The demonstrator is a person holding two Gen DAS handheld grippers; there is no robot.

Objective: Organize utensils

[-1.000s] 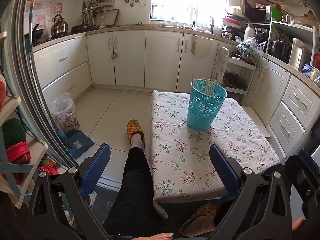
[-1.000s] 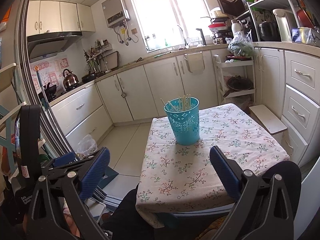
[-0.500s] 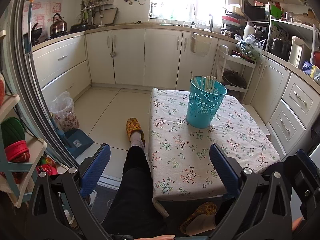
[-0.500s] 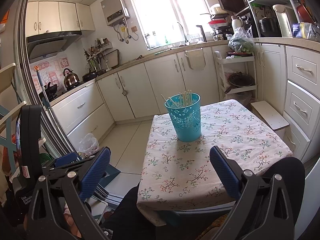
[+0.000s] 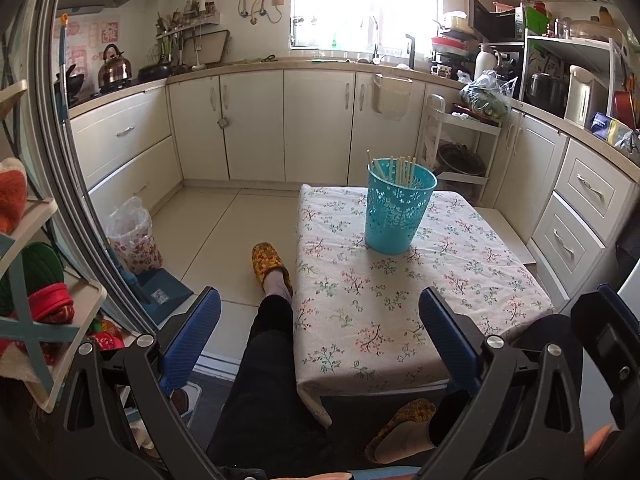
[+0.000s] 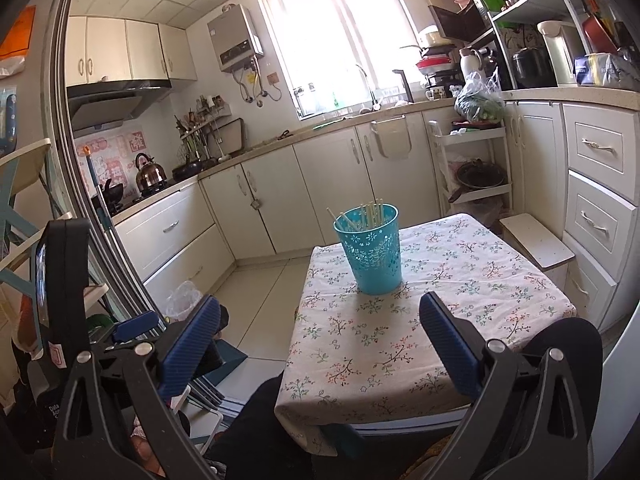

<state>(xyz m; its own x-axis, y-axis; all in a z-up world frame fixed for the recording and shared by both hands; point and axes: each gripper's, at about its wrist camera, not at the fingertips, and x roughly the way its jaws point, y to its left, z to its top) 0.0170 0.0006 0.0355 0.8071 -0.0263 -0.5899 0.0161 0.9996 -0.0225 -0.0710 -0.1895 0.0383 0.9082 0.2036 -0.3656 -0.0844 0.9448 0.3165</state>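
1. Left wrist view: left gripper (image 5: 320,332) spread wide, blue pads (image 5: 192,336) far apart, nothing between them; held low in front of the near edge of the table (image 5: 400,312).
2. Same view: teal perforated basket (image 5: 398,208) standing upright on the floral tablecloth (image 5: 360,320), toward the far half of the table, well apart from the gripper.
3. Pale chopsticks (image 5: 396,168) standing in the basket, tips poking above the rim, most leaning toward the far side.
4. Black trouser leg (image 5: 264,360) stretched out left of the table, ending in a yellow patterned slipper (image 5: 266,260) on the tile floor; second slipper (image 5: 400,424) under the table's near edge.
5. Kettle (image 5: 114,66) on the stove at the far left; plastic bag (image 5: 134,232) on the floor by the left cabinets.
6. Part of the other gripper's blue-and-black frame visible at the right edge.
7. Right wrist view: right gripper (image 6: 320,332) likewise released, pads (image 6: 448,344) wide apart and empty, hanging before the table's near edge (image 6: 380,400).
8. Same view: basket (image 6: 370,250) upright near the table's far left corner, chopsticks (image 6: 370,212) inside, one leaning left against the rim; gripper well short of it.
9. White cabinets (image 6: 260,200) behind the table; bag of greens (image 6: 478,106) on the counter at right.
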